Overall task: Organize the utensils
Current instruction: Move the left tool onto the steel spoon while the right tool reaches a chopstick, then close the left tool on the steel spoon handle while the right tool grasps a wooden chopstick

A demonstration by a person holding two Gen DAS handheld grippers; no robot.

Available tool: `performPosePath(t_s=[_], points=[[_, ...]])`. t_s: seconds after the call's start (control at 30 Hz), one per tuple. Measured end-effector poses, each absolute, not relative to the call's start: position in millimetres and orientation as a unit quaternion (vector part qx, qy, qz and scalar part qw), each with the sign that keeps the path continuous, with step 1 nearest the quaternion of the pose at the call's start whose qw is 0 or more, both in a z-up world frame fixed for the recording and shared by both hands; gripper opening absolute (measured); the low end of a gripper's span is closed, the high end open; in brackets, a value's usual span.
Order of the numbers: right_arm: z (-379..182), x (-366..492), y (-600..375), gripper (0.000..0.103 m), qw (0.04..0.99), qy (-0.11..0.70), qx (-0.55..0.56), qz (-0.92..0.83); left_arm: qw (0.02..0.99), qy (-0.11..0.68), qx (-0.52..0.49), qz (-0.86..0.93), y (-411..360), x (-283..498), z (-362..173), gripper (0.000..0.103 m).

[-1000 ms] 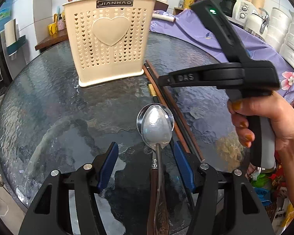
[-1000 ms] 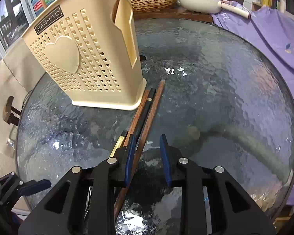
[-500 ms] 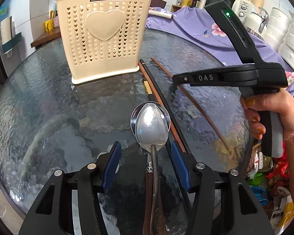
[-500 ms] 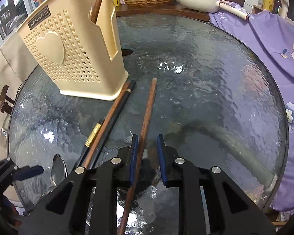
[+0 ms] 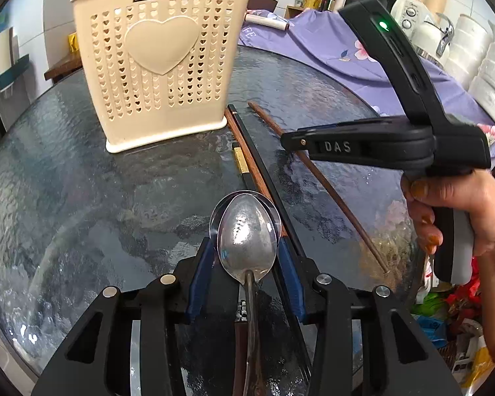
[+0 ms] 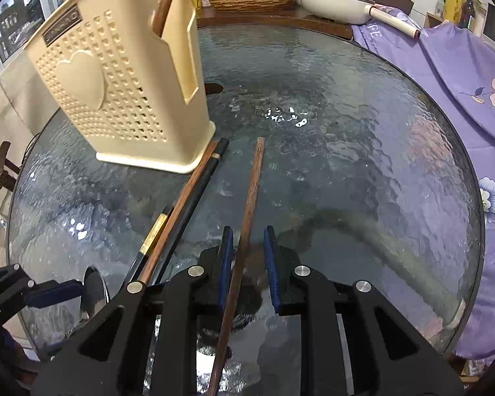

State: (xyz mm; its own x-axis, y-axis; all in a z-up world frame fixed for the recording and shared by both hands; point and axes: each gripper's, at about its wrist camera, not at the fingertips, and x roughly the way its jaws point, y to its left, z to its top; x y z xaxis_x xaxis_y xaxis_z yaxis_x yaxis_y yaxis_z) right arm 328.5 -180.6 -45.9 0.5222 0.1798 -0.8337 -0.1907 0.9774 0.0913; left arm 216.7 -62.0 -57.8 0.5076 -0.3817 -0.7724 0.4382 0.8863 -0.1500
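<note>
Metal spoon [image 5: 246, 241] is lying near the desk [image 5: 82, 198] front edge, bowl sitting between the spread left tongs [image 5: 246, 265]. Brown chopstick [image 6: 247, 211] is running between the right tongs [image 6: 247, 267], spread, not gripping. Beige utensil basket [image 5: 158, 62] is standing toward the far edge.

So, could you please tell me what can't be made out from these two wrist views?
- Utensil holder contents: its walls hide all but two brown tips at the left view's top edge.
- Spoon handle: cut off by the left view's bottom edge.
- Right gripper grip on the separate brown chopstick: contact unclear.
</note>
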Motion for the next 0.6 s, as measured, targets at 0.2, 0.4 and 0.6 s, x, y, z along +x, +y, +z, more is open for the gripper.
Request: performPosePath(t_s=[0.2,0.4,0.6], points=[[-45,349,-175,0.02,0.872,0.481,-0.018,0.093,0.868,0.435,0.05,-0.234,-68,219,-59,0.04],[-45,360,-169,0.009,0.873,0.478,-0.032,0.088,0.869,0.436,0.046,-0.232,-67,222,-57,0.036],[-46,363,-171,0.007,0.876,0.473,-0.025,0.089,0.873,0.432,0.036,-0.225,-56,223,-50,0.036]])
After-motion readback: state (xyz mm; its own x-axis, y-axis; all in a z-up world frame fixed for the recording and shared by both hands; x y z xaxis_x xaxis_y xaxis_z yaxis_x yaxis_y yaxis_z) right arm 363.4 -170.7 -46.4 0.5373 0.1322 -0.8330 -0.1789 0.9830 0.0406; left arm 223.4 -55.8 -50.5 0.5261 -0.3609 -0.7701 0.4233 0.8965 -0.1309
